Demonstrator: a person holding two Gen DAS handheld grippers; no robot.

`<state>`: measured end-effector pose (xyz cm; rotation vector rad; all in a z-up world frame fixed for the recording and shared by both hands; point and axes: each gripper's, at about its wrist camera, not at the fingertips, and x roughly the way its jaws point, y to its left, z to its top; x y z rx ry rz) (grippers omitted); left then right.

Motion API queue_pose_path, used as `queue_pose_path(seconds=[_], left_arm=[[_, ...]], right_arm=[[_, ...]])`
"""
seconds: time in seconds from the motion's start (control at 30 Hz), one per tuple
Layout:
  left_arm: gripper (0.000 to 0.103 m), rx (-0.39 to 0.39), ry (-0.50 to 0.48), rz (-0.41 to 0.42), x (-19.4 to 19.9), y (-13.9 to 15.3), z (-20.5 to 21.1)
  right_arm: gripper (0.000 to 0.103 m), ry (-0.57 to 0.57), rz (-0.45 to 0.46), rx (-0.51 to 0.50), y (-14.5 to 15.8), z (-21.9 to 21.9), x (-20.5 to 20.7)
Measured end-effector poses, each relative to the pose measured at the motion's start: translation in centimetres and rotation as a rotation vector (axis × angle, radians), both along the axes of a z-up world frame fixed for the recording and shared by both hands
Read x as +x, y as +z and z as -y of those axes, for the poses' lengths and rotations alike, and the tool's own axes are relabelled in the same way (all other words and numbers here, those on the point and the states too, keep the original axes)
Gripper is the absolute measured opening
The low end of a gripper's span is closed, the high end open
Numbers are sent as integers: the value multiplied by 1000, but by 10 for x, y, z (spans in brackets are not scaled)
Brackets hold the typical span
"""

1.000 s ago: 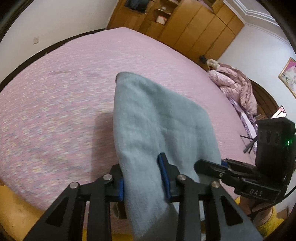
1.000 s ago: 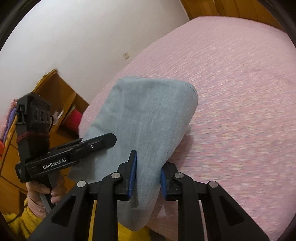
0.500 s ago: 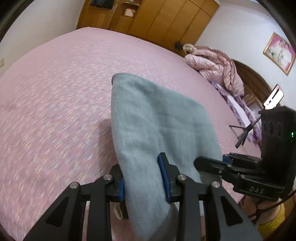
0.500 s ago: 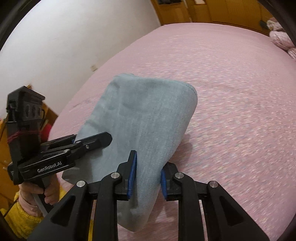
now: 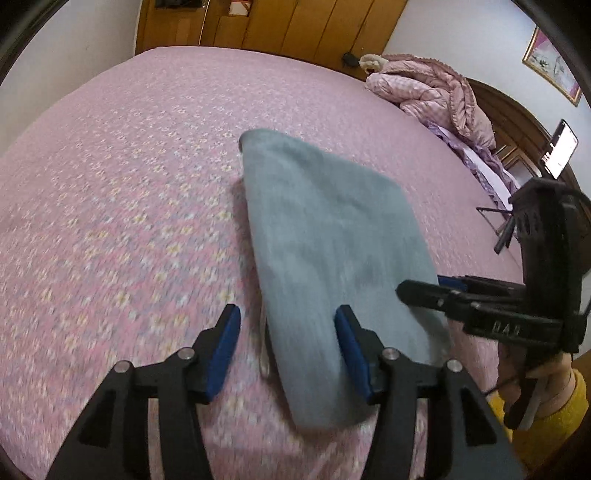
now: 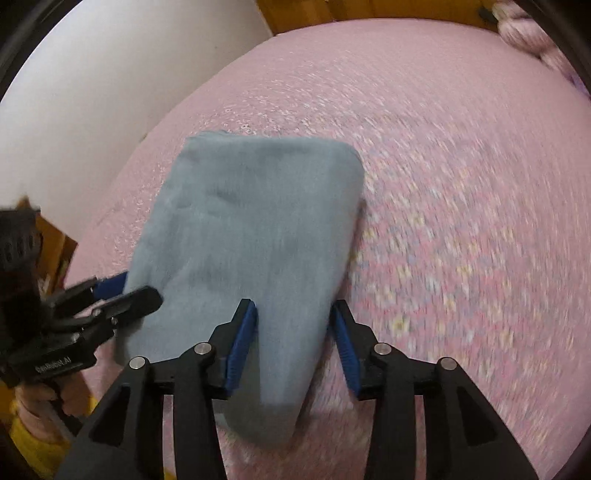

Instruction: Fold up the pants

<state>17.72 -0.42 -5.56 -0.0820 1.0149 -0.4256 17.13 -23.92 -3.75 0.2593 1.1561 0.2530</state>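
The folded grey-blue pants point(image 5: 332, 236) lie on the pink bedspread point(image 5: 129, 184), also seen in the right wrist view point(image 6: 251, 221). My left gripper point(image 5: 288, 332) is open, its blue pads either side of the pants' near left corner, not gripping. My right gripper point(image 6: 295, 332) is open around the near right corner, pads apart from the cloth. The right gripper shows in the left wrist view point(image 5: 480, 306) at the pants' right edge; the left gripper shows in the right wrist view point(image 6: 103, 306) at the left edge.
A bunched pink quilt point(image 5: 432, 92) lies at the bed's far right. Wooden wardrobes point(image 5: 277, 22) stand behind the bed. A white wall point(image 6: 92, 74) runs along the bed's left side. A lit screen point(image 5: 561, 147) stands at the right.
Both grippers have opened and let go of the pants. The pants have come down flat onto the bed, farther in from its edge.
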Motion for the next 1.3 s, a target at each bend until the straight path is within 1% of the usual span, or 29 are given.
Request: queue_pose_path(seconds=[0.13, 0.17, 0.23, 0.27, 0.3, 0.37, 0.5, 0.53, 0.6, 0.63, 0.67, 0.7, 0.73, 0.8, 0.87, 0.93, 1.0, 1.13, 1.23, 1.3], left_arm=[[56, 23, 6, 11, -19, 4, -9], [56, 47, 5, 20, -23, 4, -10], [61, 124, -2, 40, -28, 1, -6], [62, 162, -10, 48, -29, -3, -3], [62, 177, -13, 49, -29, -5, -2], [62, 176, -3, 51, -28, -6, 3], [63, 150, 41, 58, -36, 0, 2], [68, 149, 48, 57, -41, 0, 0], [76, 164, 72, 62, -48, 4, 2], [79, 168, 83, 71, -53, 4, 1], [81, 171, 98, 81, -59, 6, 0], [86, 170, 111, 88, -63, 8, 1], [90, 167, 119, 95, -67, 9, 1], [93, 157, 131, 107, -76, 12, 3], [94, 157, 141, 104, -84, 12, 5], [95, 159, 157, 99, -90, 10, 7], [96, 165, 174, 93, -93, 7, 11], [96, 188, 191, 56, -93, -6, 16], [96, 206, 200, 15, -94, -18, 18], [96, 212, 207, -15, -92, -26, 18]], right_arm=[[43, -2, 13, 1, 6, 6, -32], [43, 1, 23, -6, 7, 5, -41], [43, 9, 40, -25, 6, 2, -53], [43, 15, 46, -49, 3, -1, -59], [43, 18, 44, -61, -1, -4, -62], [43, 5, 41, -68, -8, -6, -62], [45, -11, 47, -73, -1, -10, -66], [45, -11, 51, -79, 3, -6, -66], [49, -13, 65, -110, 10, -3, -73], [58, -14, 72, -126, 15, -6, -78], [64, -14, 86, -138, 19, -6, -84], [65, -16, 98, -141, 19, -2, -77], [66, -16, 111, -141, 22, -3, -81], [67, -21, 132, -140, 27, -2, -90], [70, -28, 146, -145, 32, -2, -99], [71, -36, 153, -151, 38, -9, -106], [71, -50, 161, -159, 38, -9, -112], [71, -69, 142, -181, 25, -9, -118], [71, -82, 98, -175, 9, -6, -118], [71, -89, 88, -169, 1, -4, -118]])
